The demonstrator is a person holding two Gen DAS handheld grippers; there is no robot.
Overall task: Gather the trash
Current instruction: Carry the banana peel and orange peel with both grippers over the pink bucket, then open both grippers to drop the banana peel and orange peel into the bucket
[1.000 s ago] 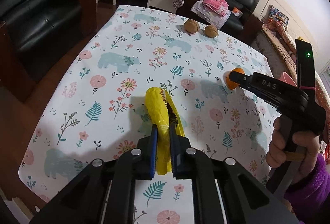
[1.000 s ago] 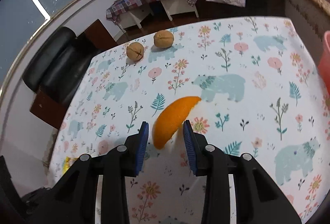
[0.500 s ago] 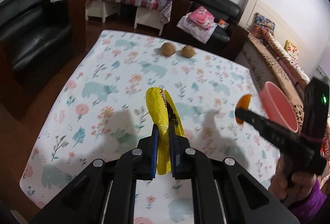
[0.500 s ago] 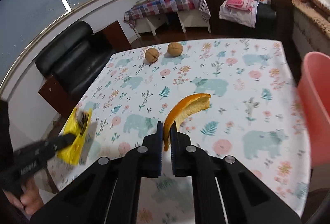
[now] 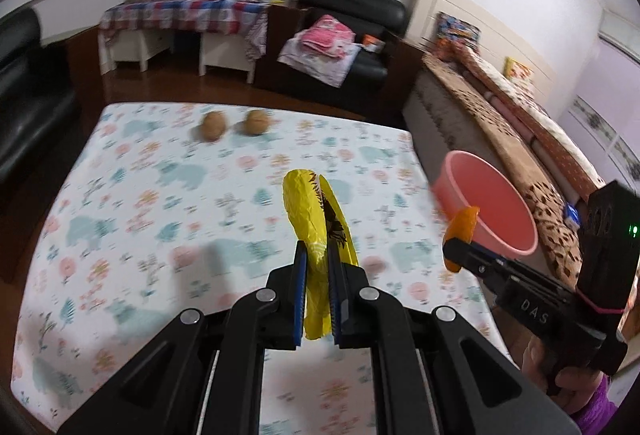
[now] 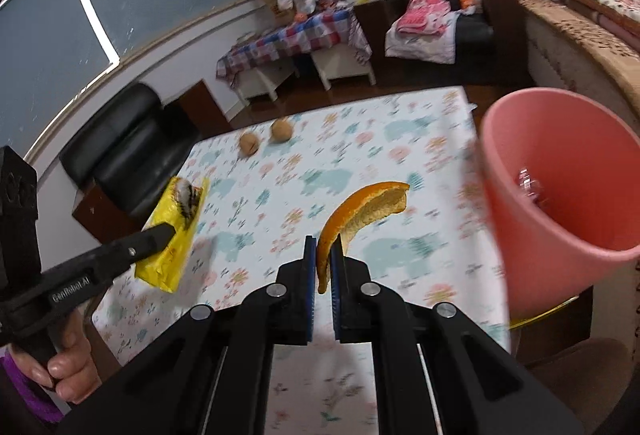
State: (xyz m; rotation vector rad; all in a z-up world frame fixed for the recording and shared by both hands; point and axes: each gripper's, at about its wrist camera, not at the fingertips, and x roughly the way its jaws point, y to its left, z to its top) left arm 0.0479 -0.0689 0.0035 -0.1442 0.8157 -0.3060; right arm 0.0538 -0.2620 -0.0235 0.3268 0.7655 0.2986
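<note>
My left gripper [image 5: 317, 255] is shut on a crumpled yellow wrapper [image 5: 310, 213] and holds it above the table; the wrapper also shows in the right wrist view [image 6: 176, 235]. My right gripper [image 6: 323, 251] is shut on an orange peel [image 6: 360, 207], lifted above the table's right part, close to the pink bin [image 6: 560, 195]. In the left wrist view the peel [image 5: 462, 227] hangs just in front of the bin's [image 5: 486, 211] rim. Two walnuts [image 5: 234, 125] lie at the far end of the table; they also show in the right wrist view [image 6: 266, 137].
The table carries a floral bear-print cloth [image 5: 160, 195]. The pink bin stands off the table's right edge, with something small inside [image 6: 528, 183]. Black sofas [image 6: 128, 147], a checked side table [image 5: 180, 15] and a patterned bed [image 5: 520, 123] surround the table.
Both grippers have risen from the table with their items. The right gripper closed on the peel and has carried it right, toward the pink bin, which now looms larger.
</note>
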